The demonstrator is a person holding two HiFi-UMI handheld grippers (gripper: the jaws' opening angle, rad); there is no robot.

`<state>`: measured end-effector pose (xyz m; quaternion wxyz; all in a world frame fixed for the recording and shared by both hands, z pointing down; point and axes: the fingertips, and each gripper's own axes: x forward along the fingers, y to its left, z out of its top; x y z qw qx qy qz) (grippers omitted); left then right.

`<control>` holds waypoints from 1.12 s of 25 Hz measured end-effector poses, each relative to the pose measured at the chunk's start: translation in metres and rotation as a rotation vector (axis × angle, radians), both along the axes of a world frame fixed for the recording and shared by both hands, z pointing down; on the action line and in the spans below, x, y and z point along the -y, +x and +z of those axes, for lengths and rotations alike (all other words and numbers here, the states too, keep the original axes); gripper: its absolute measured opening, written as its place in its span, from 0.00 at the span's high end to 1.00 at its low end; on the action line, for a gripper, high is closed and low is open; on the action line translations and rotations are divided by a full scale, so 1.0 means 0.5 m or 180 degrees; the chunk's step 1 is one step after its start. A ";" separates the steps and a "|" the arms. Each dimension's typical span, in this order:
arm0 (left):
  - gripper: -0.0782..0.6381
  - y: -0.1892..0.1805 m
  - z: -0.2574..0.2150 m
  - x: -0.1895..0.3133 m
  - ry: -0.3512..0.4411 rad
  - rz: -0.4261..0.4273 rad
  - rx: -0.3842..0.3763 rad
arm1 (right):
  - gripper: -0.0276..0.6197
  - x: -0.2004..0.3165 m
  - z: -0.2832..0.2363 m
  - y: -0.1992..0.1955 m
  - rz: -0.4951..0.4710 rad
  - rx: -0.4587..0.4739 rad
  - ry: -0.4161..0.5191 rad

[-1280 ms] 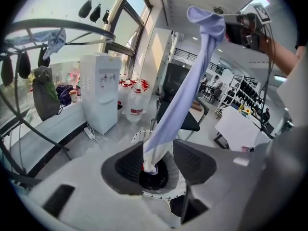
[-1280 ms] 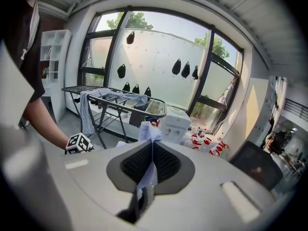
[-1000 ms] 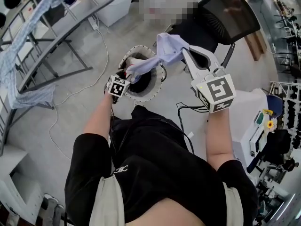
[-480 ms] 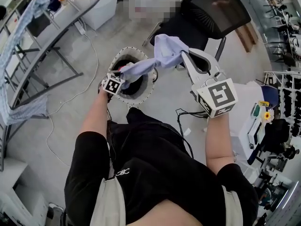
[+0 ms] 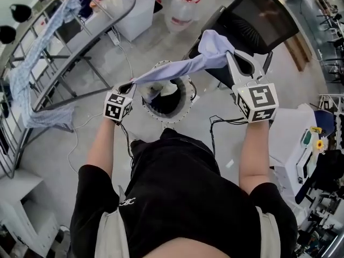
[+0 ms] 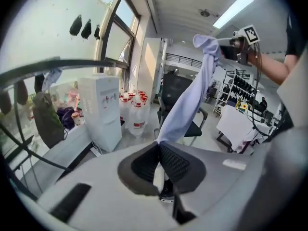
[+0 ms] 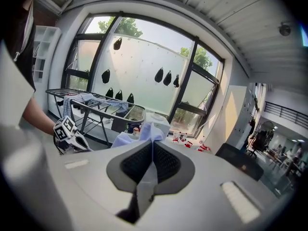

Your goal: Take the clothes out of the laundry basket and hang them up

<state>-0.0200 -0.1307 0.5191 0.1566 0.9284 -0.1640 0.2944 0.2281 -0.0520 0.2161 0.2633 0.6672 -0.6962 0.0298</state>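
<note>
Lavender garment (image 5: 177, 71): out of the basket and pulled into a twisted band between the two claws. Long axis in the head view: low at the left, high at the right.

Left gripper (image 5: 131, 85): shut tight on one end of the cloth, pads pinching a thin fold.

Right gripper (image 5: 228, 54): likewise clamped on the other end, with a bunched lump of fabric standing above its tips.

Direction from claw to cloth: straight ahead for both, since gripped at both ends. Seen from the left gripper view, climbs up and rightward to the other claw.

Drying rack (image 5: 80, 63): off to the person's left, well apart from the garment, with blue cloth (image 5: 48, 117) already draped over its rails. Nearer to it: the left hand, so probably the one to lead the carry.

Laundry basket (image 5: 188, 98): on the floor beneath the middle of the span, holding dark clothing and something pale. Loose tail of the lavender cloth hanging toward its mouth; contact with the contents not clear. Some risk of snagging the rim if carried low.
</note>
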 end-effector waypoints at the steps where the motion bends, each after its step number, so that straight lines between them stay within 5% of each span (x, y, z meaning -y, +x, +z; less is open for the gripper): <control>1: 0.88 -0.004 -0.040 0.001 0.0084 -0.0004 -0.0057 | 0.93 -0.001 -0.011 0.005 0.0008 0.0001 0.0046; 17: 0.88 -0.148 -0.549 0.048 0.1689 -0.0756 -0.0322 | 0.93 0.082 -0.105 -0.073 -0.0714 0.0190 0.0591; 28: 0.88 -0.417 -0.712 -0.002 0.2215 -0.1859 -0.0138 | 0.93 0.198 -0.145 -0.269 -0.1658 0.0322 0.0730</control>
